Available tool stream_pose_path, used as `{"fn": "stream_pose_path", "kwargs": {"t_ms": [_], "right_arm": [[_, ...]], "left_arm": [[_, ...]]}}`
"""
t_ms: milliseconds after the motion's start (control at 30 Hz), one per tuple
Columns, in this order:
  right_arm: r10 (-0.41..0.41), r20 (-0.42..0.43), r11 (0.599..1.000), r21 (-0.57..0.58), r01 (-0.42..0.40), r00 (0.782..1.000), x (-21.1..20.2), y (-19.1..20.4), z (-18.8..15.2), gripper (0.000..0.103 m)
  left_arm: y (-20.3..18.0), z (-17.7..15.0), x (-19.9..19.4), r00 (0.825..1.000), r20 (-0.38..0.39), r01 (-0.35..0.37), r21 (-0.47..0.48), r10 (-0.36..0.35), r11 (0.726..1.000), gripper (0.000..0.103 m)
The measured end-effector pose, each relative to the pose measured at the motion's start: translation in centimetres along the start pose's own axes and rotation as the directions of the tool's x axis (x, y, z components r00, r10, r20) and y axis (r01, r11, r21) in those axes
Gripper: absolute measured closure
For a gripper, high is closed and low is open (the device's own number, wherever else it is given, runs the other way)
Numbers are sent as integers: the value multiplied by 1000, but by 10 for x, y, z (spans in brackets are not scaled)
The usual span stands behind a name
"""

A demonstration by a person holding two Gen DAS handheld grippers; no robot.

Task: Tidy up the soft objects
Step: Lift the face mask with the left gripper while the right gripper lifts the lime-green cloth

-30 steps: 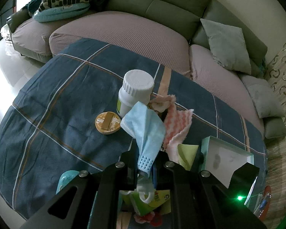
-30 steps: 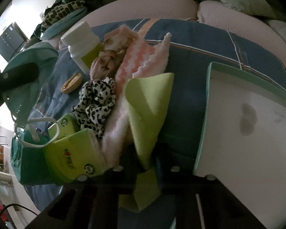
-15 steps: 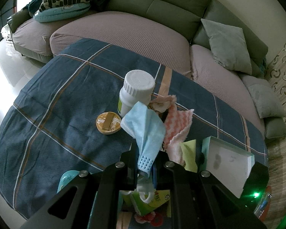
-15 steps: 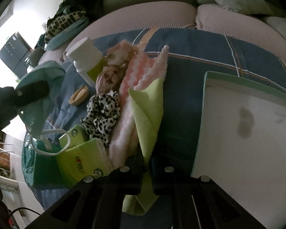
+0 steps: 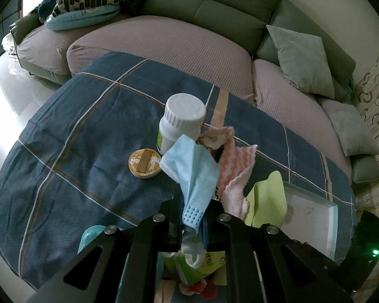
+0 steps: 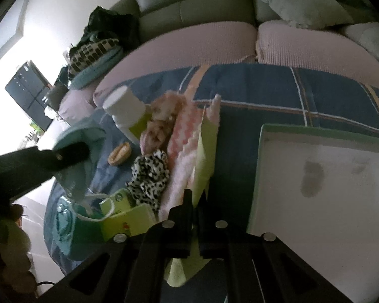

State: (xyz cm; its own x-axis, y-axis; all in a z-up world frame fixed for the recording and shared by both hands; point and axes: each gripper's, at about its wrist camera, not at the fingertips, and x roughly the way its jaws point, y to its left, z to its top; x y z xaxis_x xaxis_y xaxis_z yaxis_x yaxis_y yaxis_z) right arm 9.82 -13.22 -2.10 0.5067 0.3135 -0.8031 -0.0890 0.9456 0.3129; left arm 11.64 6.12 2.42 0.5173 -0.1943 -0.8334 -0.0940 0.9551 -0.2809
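My left gripper [image 5: 192,217] is shut on a light blue face mask [image 5: 194,169] and holds it above the blue plaid cloth. My right gripper [image 6: 195,199] is shut on a lime green cloth [image 6: 203,156], lifted on edge; the cloth also shows in the left wrist view [image 5: 267,202]. A pink and white wavy cloth [image 6: 187,139] lies beside it. A leopard print scrunchie [image 6: 150,174] and a peach scrunchie [image 6: 159,126] lie to its left. The white tray [image 6: 323,202] sits at the right.
A white pill bottle [image 5: 180,123] and a small round tin [image 5: 144,163] stand on the plaid cloth [image 5: 88,131]. A green tissue pack [image 6: 123,217] lies near the front. A sofa with cushions [image 5: 300,58] curves behind.
My right gripper has closed on the green cloth and lifted it up on edge. The left gripper has held still with the mask.
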Motion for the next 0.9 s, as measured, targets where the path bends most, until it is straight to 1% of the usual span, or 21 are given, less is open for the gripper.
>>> {"fn": "stream_pose_path", "kwargs": {"t_ms": [367, 700, 800, 900], "right_arm": [[63, 50, 998, 15, -64, 997, -15, -1, 0, 100], [74, 57, 997, 20, -76, 996, -21, -3, 0, 100], [104, 88, 994, 30, -107, 991, -30, -5, 2, 100], [151, 156, 987, 33, -158, 976, -52, -6, 6, 100]], "left_arm": [[-3, -1, -1, 1000, 1, -8, 4, 8, 1000, 92], [1, 1, -2, 1000, 7, -2, -5, 2, 1000, 92], [2, 2, -10, 999, 32, 3, -11, -3, 1000, 92], [1, 3, -21, 998, 65, 8, -7, -7, 1000, 92]]}}
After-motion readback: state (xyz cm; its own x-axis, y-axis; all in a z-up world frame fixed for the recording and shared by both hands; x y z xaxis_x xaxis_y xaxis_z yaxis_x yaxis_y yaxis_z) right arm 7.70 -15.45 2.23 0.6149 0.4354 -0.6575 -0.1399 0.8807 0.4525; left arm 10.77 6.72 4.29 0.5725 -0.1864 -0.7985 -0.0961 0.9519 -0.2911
